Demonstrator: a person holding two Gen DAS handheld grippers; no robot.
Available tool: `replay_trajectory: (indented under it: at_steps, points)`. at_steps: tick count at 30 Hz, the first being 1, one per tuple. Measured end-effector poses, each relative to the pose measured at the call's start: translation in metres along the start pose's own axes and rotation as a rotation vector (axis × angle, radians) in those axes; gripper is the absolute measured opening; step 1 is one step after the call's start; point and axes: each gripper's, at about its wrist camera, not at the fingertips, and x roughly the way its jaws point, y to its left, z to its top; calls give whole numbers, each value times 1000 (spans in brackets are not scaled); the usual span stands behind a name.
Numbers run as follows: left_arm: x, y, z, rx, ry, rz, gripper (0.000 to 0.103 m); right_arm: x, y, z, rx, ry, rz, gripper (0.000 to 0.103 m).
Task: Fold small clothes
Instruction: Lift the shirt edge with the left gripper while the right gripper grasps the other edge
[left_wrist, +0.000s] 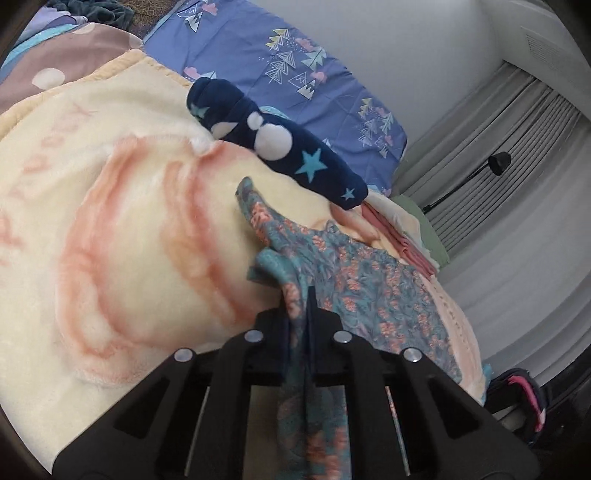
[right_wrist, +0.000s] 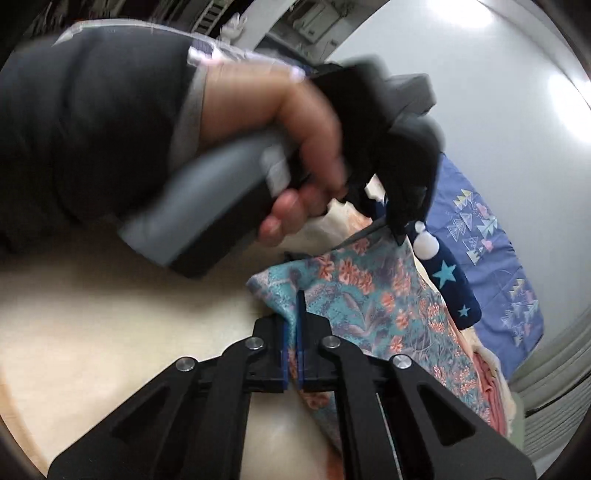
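Note:
A teal floral garment (left_wrist: 354, 280) with orange flowers lies on the cream and pink blanket (left_wrist: 122, 229). My left gripper (left_wrist: 299, 314) is shut on one edge of it, cloth pinched between the fingers. My right gripper (right_wrist: 293, 325) is shut on another edge of the same floral garment (right_wrist: 369, 295). In the right wrist view the person's hand holds the left gripper (right_wrist: 399, 214) just above and beyond the garment.
A rolled navy star-print cloth (left_wrist: 280, 144) lies on the blanket beyond the garment; it also shows in the right wrist view (right_wrist: 450, 280). A stack of folded pink and cream clothes (left_wrist: 399, 232) sits at the right. A blue patterned pillow (left_wrist: 280, 62) lies behind. Curtains (left_wrist: 517, 155) hang at right.

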Motion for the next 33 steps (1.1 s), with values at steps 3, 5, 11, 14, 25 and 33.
replay_trajectory:
  at_steps: [3, 5, 11, 14, 25, 33]
  points:
    - [18, 38, -12, -115, 48, 1, 11, -5, 8, -1, -39, 1, 38, 3]
    - [11, 39, -9, -125, 21, -25, 12, 6, 13, -7, -67, 24, 27, 3]
    - [16, 27, -14, -52, 44, 19, 17, -16, 10, -9, -52, -31, -6, 39]
    - [15, 28, -14, -50, 50, 16, 17, -21, 11, -16, -81, -8, -35, 41]
    - [14, 29, -14, -56, 50, 9, 17, 36, 9, 2, -58, 90, -106, 4]
    - [14, 31, -14, -63, 51, -9, 17, 16, 13, 2, -58, 47, -84, 4]
